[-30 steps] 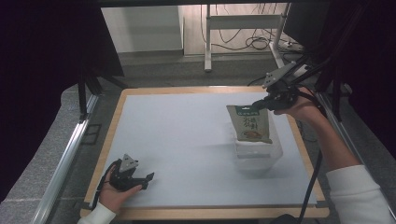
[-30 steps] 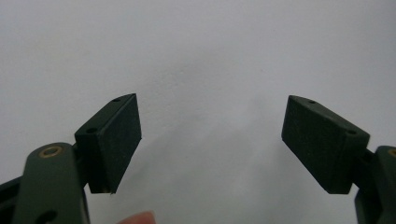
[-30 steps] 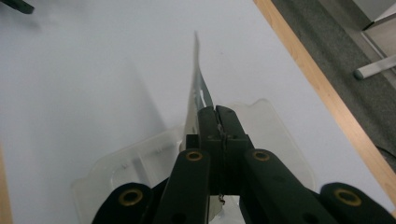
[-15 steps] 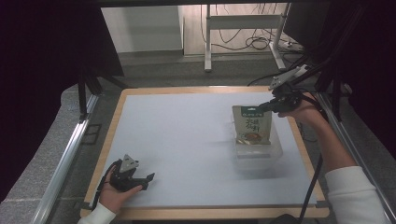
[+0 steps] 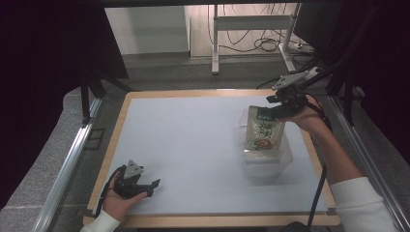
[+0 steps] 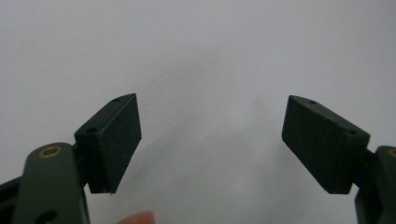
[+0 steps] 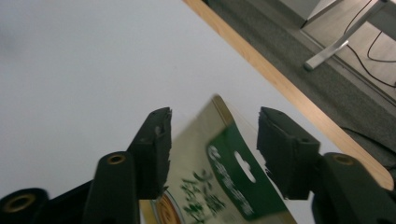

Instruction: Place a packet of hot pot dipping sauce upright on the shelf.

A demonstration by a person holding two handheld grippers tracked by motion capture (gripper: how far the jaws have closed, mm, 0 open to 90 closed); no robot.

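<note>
A wood-edged bench with a pale grey-white top [image 5: 193, 140] carries a clear plastic tub [image 5: 267, 162] towards its right side. A green and cream printed food pouch [image 5: 263, 131] stands upright in the tub, leaning slightly (its label faces the camera). The right gripper [image 5: 276, 108] sits at the pouch's top edge; its jaws have just been opening, with the pouch top between them. The left gripper [image 5: 152, 186] rests low on the bench's near left corner, well apart from the tub.

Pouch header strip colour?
Green, with white print, on the pouch; clearest in the right gripper view.
</note>
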